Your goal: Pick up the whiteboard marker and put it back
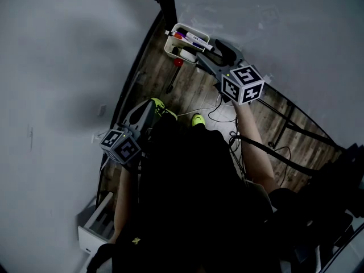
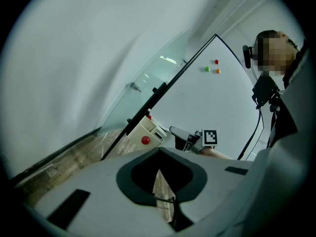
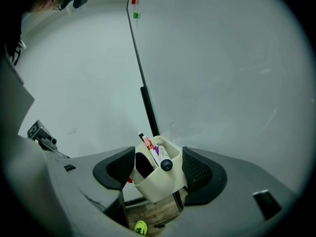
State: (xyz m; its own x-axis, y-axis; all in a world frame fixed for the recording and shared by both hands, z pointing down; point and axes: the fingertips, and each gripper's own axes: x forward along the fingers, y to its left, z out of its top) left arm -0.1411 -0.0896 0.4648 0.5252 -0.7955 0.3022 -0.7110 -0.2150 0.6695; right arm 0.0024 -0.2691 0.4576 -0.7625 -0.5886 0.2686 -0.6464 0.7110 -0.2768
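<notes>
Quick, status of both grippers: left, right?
Left gripper: closed, holding nothing.
Right gripper: open, holding nothing; its jaws stand either side of the cream plastic marker holder.

Looks like an office or meeting room to me, maybe one that doubles as a test space. A big whiteboard (image 3: 222,73) fills the wall straight ahead of the right claw (image 3: 158,164). A cream marker holder (image 3: 155,186) is stuck by the board's black edge just in front of the claw, with whiteboard markers (image 3: 162,154) poking out of it. High above the claw there are little round magnets (image 3: 136,15) on the board. Under the claw it's wood-look flooring (image 3: 148,214). In the head view, loose cables (image 1: 219,114) trail across the floor below the claw.
</notes>
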